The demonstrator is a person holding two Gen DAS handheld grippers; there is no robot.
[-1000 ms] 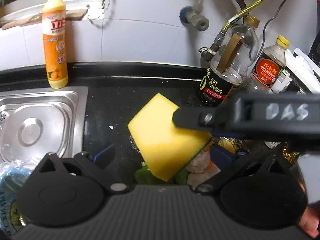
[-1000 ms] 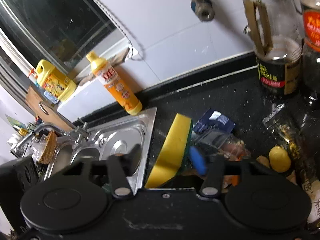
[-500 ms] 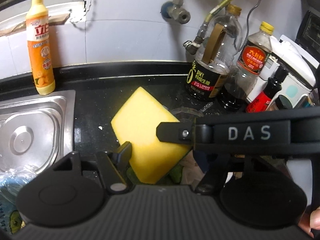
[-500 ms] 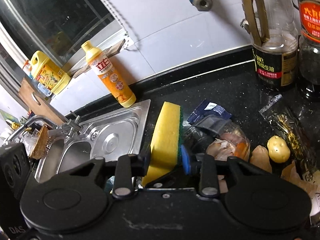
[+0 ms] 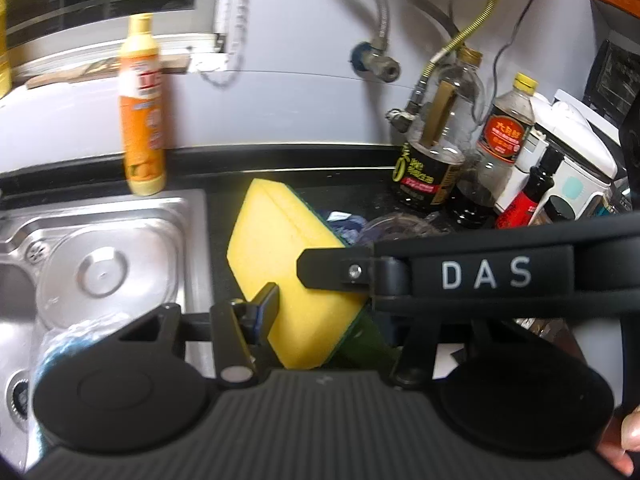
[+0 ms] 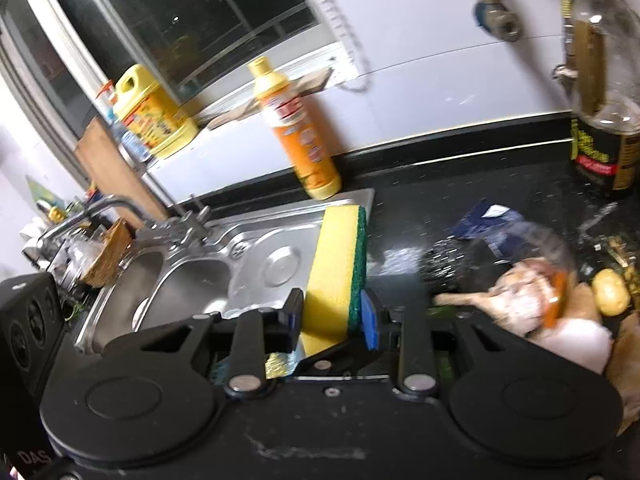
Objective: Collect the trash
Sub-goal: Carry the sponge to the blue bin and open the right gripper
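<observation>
An orange soap bottle (image 5: 143, 120) stands behind the steel sink (image 5: 100, 248). Sauce bottles (image 5: 434, 148) crowd the black desk (image 6: 460, 184). A yellow jug (image 6: 154, 114) sits on the windowsill.

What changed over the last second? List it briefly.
The right gripper has just been closing its jaws and now clamps the sponge, carrying it left from the counter toward the sink. The left gripper has been closing too; one finger now meets the sponge's yellow face. The trash pile and detergent bottle stayed put.
</observation>
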